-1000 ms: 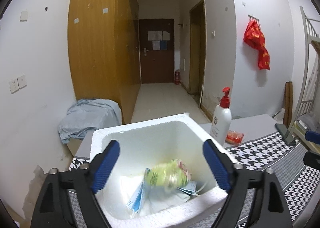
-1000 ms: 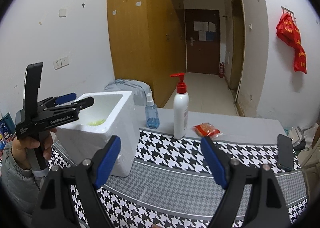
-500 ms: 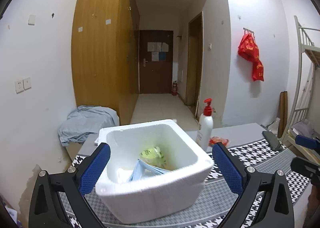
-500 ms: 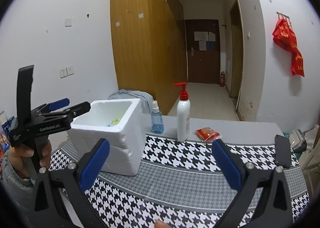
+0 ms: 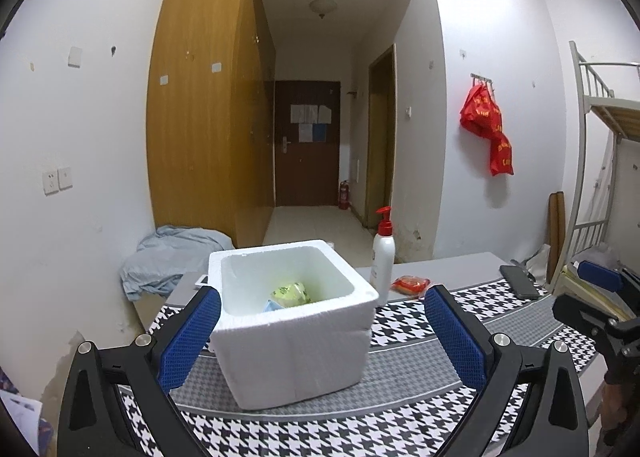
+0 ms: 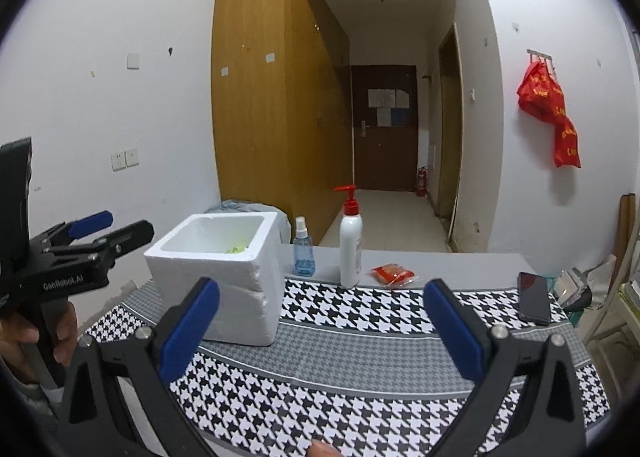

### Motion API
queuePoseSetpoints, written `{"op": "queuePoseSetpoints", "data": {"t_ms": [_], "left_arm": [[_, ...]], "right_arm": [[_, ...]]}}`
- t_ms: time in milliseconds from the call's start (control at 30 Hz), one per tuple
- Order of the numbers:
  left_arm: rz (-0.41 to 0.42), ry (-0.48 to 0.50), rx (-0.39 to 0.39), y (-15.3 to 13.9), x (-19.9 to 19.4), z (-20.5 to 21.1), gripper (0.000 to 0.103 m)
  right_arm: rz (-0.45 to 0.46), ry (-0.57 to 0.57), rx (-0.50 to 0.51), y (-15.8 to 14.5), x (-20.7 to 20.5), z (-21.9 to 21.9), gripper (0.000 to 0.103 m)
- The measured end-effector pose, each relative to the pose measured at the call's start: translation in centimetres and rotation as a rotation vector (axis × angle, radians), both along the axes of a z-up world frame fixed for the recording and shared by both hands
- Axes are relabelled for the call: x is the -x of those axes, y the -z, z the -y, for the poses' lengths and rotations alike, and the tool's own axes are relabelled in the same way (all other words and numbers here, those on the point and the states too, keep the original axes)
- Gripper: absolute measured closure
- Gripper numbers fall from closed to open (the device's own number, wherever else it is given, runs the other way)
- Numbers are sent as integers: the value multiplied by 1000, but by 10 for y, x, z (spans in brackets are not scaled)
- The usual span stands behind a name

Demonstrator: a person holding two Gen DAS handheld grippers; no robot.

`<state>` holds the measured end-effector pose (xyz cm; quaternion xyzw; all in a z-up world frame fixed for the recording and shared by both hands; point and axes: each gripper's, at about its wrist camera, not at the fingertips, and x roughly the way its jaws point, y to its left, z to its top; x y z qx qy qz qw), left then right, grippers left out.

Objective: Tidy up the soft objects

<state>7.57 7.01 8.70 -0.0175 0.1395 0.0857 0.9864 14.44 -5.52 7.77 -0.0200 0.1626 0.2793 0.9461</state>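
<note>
A: We hold both tongs spread, nothing between them: left gripper point(image 5: 320, 331), right gripper point(image 6: 322, 323). Jaws have just been opening.
B: Green packet point(image 5: 289, 292) sits in the foam box point(image 5: 296, 353). Next we likely need the red packet point(image 6: 394, 273), far right.
A: Box bottom mostly hidden.

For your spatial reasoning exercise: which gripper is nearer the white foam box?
Left. The left gripper faces the foam box close up; the right gripper sits off to the box's right, farther away.
</note>
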Motion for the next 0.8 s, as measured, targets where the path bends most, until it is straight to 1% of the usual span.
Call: {"op": "queuePoseSetpoints", "data": {"t_ms": [167, 267, 367, 433, 567, 700, 800], "left_arm": [[45, -2, -10, 5, 28, 13, 1], [64, 5, -13, 14, 44, 21, 1], [84, 2, -38, 27, 58, 33, 1], [85, 5, -42, 35, 64, 38, 1], [77, 12, -20, 52, 75, 42, 1], [78, 7, -19, 64, 79, 44, 1], [82, 1, -4, 67, 84, 44, 1]], "right_arm": [[22, 24, -12, 1, 18, 8, 0], [46, 50, -17, 8, 32, 13, 0], [57, 55, -20, 19, 46, 16, 0], [75, 75, -20, 27, 55, 17, 0], [80, 83, -25, 39, 65, 20, 0], [78, 82, -28, 50, 73, 24, 0], [78, 87, -33, 57, 79, 28, 0]]}}
